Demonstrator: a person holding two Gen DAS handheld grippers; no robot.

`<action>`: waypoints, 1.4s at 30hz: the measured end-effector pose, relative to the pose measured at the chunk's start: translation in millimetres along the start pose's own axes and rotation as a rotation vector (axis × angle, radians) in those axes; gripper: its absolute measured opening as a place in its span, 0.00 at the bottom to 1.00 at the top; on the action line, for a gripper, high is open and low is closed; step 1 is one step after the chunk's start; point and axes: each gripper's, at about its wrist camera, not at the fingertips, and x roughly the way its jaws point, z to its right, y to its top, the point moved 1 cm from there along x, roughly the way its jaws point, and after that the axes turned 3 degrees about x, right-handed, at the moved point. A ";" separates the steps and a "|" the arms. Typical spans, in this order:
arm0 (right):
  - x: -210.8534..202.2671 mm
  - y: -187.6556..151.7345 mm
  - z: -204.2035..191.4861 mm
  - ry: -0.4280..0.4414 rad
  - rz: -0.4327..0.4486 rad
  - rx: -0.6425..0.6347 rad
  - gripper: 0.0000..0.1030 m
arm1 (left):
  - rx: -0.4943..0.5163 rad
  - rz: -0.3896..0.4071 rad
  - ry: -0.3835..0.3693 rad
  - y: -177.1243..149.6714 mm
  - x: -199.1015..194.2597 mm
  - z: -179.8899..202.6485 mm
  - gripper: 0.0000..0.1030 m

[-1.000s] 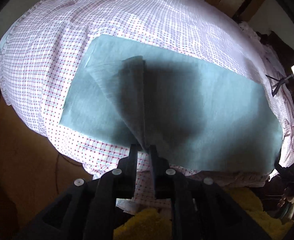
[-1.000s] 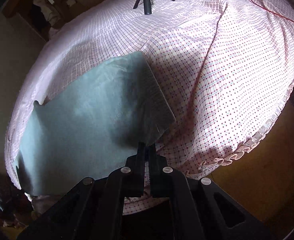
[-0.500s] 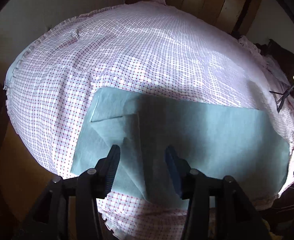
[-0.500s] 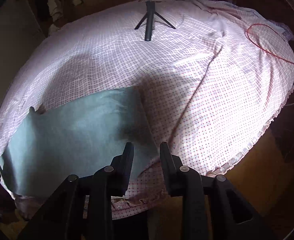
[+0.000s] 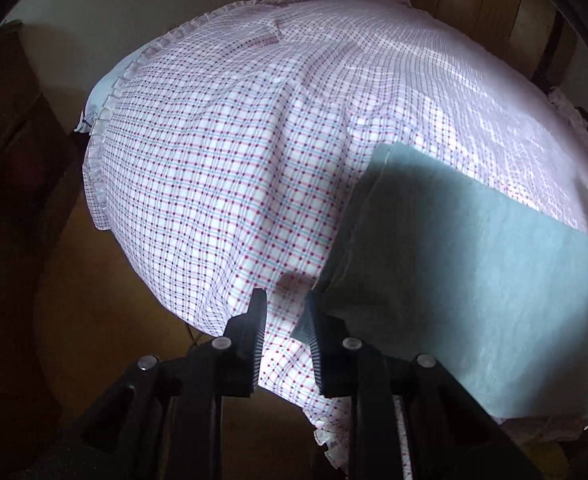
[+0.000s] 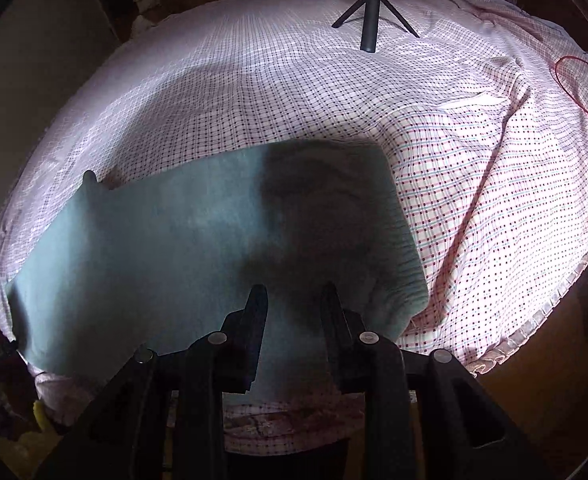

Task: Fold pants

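Observation:
The teal pants (image 5: 473, 280) lie flat, folded lengthwise into a long strip on the checked bedsheet (image 5: 222, 168). In the left wrist view my left gripper (image 5: 286, 304) is open and empty, at the near left corner of the pants, with its right finger (image 5: 313, 328) against the fabric's edge. In the right wrist view the pants (image 6: 154, 248) stretch from left to centre. My right gripper (image 6: 294, 296) is open and empty, just above the near edge of the pants by their ribbed end (image 6: 405, 252).
A small black tripod (image 6: 371, 12) stands on the far part of the bed. A red cable (image 6: 581, 92) lies at the far right. The sheet's frilled edge (image 6: 541, 316) hangs over the near right side, with brown floor below. Yellow cloth (image 6: 34, 432) shows at the lower left.
Both grippers let go of the pants and opened. The pants dropped flat. The left gripper then swung left to the corner; the right gripper moved left over the pants' near edge.

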 end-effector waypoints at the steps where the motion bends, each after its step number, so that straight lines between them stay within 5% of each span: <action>1: -1.1 0.3 1.3 0.001 0.006 0.002 0.19 | 0.011 0.017 -0.014 3.1 -4.0 1.7 0.27; 4: -8.0 2.1 8.8 -0.001 0.033 0.020 0.24 | 0.051 0.055 -0.043 13.5 -14.1 13.5 0.38; 8: -20.5 0.7 31.3 0.006 0.071 0.076 0.42 | 0.090 0.072 -0.092 19.6 -20.3 35.6 0.41; 13: -21.6 -4.4 66.7 0.047 0.088 0.160 0.48 | 0.139 0.021 -0.122 13.5 -10.2 63.5 0.43; 25: 35.0 -43.9 89.0 0.385 -0.049 0.366 0.48 | 0.110 -0.093 -0.095 -4.1 16.3 88.3 0.45; 31: 28.2 -32.4 75.3 0.457 0.087 0.365 0.48 | 0.117 -0.098 -0.065 -3.5 19.8 94.0 0.46; 42: 51.1 -29.3 73.6 0.498 0.134 0.464 0.44 | 0.125 -0.104 -0.046 -0.1 26.8 92.9 0.49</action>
